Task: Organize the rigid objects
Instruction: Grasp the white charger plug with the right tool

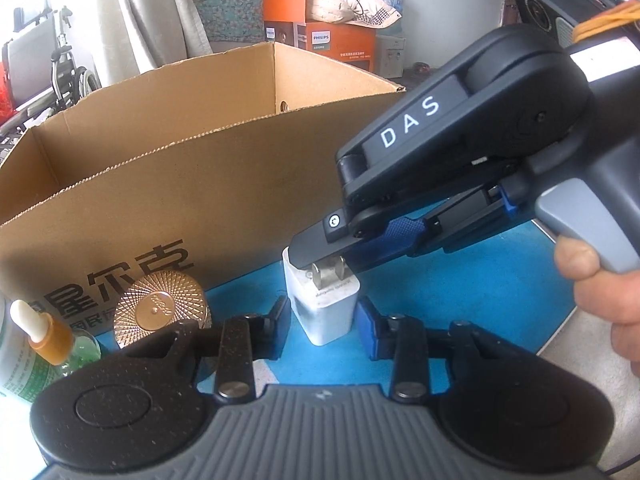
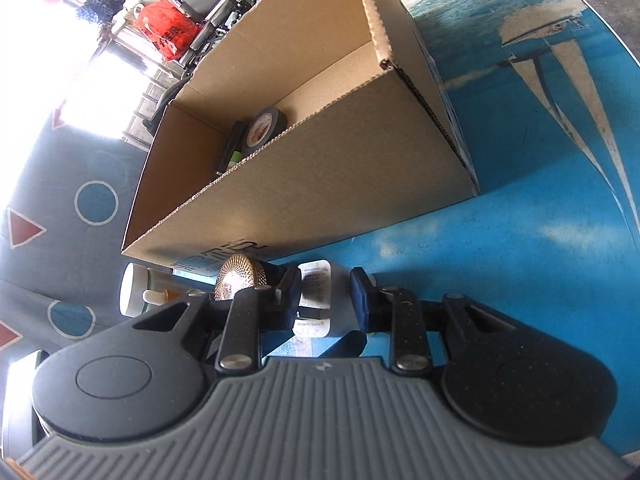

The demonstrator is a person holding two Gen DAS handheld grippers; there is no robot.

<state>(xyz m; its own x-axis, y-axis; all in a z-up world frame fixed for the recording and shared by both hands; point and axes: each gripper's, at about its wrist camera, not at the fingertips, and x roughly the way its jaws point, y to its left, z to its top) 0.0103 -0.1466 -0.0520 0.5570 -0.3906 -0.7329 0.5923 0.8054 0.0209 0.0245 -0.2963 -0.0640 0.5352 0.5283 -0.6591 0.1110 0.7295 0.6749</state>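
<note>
The left wrist view is showing the white charger (image 1: 326, 312) standing on the blue surface (image 1: 460, 300) just in front of the cardboard box (image 1: 180, 184), prongs up, with the right hand-held gripper (image 1: 320, 258) coming in from the right, angled downward, its fingertips lying against the prongs and the top edge; whether they are actually pinching is hard to tell here. A hand (image 1: 600, 304) is wrapping the grey trigger. The left hand-held gripper (image 1: 323, 330) is straddling the charger, its pads sitting apart from the white sides, so it is standing released. The right wrist view, rolled sideways, is showing the charger (image 2: 320, 300) between the right hand-held gripper's (image 2: 326, 298) pads with a gap on one side, and it alone is looking into the box (image 2: 320, 168), where a tape roll (image 2: 266, 126) is lying. A gold lid (image 1: 160, 308) and a dropper bottle (image 1: 46, 334) are standing beside the charger.
</note>
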